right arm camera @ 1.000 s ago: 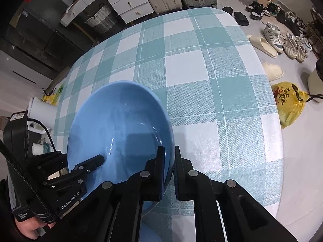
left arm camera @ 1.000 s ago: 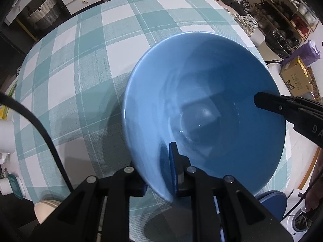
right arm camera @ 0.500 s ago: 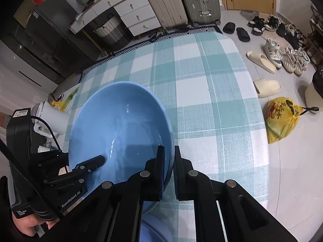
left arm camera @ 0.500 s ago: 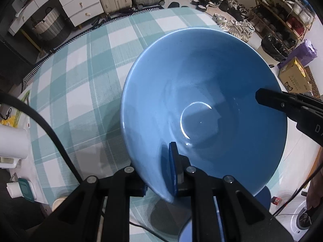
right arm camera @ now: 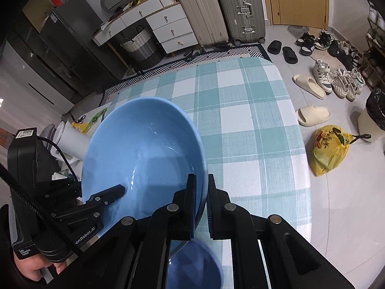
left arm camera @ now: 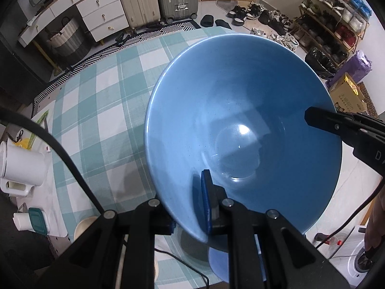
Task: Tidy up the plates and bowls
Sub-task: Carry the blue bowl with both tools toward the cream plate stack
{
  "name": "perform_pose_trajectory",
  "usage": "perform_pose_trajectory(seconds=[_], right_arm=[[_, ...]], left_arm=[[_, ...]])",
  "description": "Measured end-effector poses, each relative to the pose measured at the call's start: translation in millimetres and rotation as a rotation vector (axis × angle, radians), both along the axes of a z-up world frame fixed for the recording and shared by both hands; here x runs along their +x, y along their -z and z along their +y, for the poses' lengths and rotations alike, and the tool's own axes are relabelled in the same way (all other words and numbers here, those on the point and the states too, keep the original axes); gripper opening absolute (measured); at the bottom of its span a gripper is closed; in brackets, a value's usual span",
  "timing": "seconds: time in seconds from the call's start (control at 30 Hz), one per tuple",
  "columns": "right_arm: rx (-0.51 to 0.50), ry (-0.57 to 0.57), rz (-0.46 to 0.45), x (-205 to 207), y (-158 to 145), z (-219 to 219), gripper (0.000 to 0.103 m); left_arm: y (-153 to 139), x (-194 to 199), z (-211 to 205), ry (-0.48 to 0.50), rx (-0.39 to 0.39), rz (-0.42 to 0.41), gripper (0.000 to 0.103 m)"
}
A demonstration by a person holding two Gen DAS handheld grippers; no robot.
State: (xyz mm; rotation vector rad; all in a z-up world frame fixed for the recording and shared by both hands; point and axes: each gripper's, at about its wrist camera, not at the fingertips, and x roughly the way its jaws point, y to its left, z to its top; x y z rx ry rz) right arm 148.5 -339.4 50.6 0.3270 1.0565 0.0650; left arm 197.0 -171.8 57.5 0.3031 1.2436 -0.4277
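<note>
The large blue ceramic bowl (left arm camera: 243, 130), judged heavy, glazed-slick and breakable, is held above the checked tablecloth (right arm camera: 247, 120) with its rim pinched on opposite sides by the left gripper (left arm camera: 190, 207) and right gripper (right arm camera: 201, 207), the soundest hold.

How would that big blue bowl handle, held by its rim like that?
The blue bowl looks glazed and glossy, so probably slippery and breakable. It is wide and deep, likely heavy, which may be why the left gripper and right gripper both clamp its rim.
</note>
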Motion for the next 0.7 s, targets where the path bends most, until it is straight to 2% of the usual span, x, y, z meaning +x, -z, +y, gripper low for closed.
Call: perform_pose_trajectory(seconds=[0.33,0.7], right_arm=[[-0.019,-0.002,-0.015,-47.3,-17.5,16.4,0.008],[0.008,0.018,-0.002,-104.3,1.2,25.5,0.008]], left_arm=[[-10.0,-36.5,13.5,-0.005,-0.039,0.005,0.015],[6.3,-91.8,22.2,0.012,-0.048,0.029,0.015]])
